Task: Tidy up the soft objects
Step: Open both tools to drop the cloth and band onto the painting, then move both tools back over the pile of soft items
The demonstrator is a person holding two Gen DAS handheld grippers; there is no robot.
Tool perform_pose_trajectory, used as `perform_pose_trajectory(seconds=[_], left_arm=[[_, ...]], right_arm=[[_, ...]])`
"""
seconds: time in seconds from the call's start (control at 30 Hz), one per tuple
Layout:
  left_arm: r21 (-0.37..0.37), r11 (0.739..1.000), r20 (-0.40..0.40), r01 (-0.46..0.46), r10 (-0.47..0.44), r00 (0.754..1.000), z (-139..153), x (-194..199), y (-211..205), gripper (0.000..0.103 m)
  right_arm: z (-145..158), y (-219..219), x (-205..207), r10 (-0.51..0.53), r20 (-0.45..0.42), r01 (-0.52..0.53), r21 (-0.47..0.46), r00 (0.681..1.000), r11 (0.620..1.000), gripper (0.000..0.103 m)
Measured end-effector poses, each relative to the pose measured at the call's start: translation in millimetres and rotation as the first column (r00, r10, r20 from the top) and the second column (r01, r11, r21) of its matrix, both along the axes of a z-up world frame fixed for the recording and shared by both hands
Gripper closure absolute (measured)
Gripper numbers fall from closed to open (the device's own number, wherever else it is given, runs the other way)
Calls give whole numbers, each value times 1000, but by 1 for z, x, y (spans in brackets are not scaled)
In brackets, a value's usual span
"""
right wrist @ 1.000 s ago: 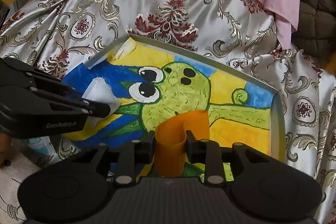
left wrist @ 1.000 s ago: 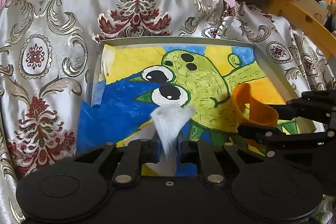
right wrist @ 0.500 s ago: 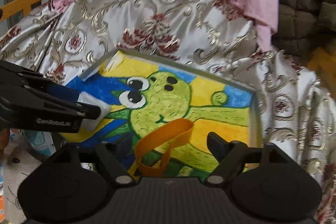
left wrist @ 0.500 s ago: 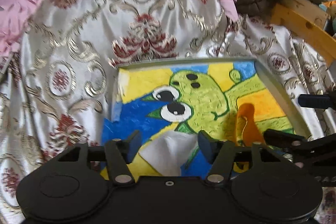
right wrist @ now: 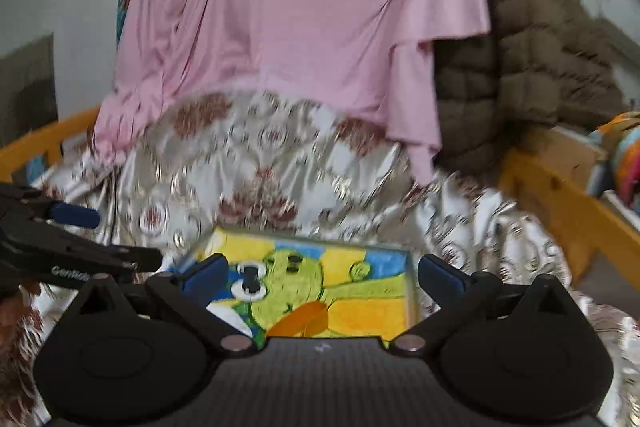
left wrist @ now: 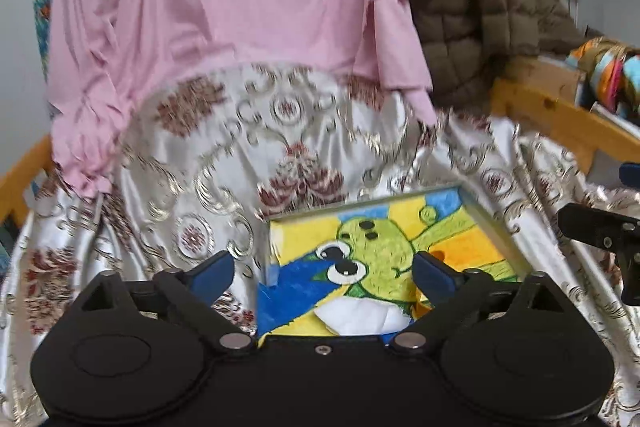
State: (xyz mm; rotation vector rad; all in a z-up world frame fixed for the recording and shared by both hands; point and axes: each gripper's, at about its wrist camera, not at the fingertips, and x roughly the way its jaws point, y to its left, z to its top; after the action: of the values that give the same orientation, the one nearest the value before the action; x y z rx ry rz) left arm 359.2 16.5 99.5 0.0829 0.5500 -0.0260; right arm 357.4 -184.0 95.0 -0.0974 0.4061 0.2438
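Left gripper (left wrist: 322, 269): jaws wide & opening further, nothing between them; white cloth lay below, untouched.
Right gripper (right wrist: 320, 273): jaws wide & opening further, empty; orange band sat under it, not pinched.
White cloth (left wrist: 360, 317): lay in tray at near edge, on blue/yellow part of the picture; lower part hidden behind gripper body.
Orange band (right wrist: 302, 319): lay in tray, right of the green cartoon figure; seen only in part.
Tray (right wrist: 412, 291): shallow, pale rim, bottom covered w/ a painted green figure; sat on patterned cloth, both soft items inside.
Handling, cloth: judged light, limp, no fixed shape; would sag & bunch if lifted. Take by a raised fold or a corner, not flat middle.
Handling, band: judged light, flexible, springy loop; prob. slippery-ish. Pinch across the strip where it stands up off the tray.
Fragility: neither looked breakable; main risk = slipping from pads or snagging on rim.
Surface: silver satin cloth (left wrist: 208, 187) w/ red & gold ornament, creased, uneven; likely slick, so tray could shift.
Room: pink sheet (left wrist: 240, 7) draped behind; brown quilted coat (right wrist: 532, 67) to the right; yellow wooden rail (right wrist: 568, 207) at the sides; pale wall. Frames blurred.
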Motion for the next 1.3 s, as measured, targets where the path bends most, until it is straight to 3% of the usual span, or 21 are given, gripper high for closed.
perform_pose_trajectory(seconds=[0.23, 0.63, 1.0, 1.13, 1.3], left_arm=[[-10, 1000, 60, -10, 11, 998, 15, -61, -4, 1], [-22, 1000, 138, 11, -8, 990, 14, -170, -10, 1], [-38, 998, 146, 56, -50, 988, -19, -244, -8, 1], [-45, 997, 137, 69, -62, 989, -32, -261, -3, 1], [-15, 994, 89, 104, -103, 991, -52, -270, 2, 1]], right_arm=[[14, -13, -64, -57, 41, 54, 63, 998, 997, 0], [2, -18, -187, -69, 130, 53, 124, 989, 991, 0], [-32, -1, -271, -42, 124, 33, 77, 991, 997, 0], [-47, 5, -293, -40, 134, 36, 32, 990, 999, 0], [-63, 3, -306, -37, 96, 33, 45, 995, 998, 0]])
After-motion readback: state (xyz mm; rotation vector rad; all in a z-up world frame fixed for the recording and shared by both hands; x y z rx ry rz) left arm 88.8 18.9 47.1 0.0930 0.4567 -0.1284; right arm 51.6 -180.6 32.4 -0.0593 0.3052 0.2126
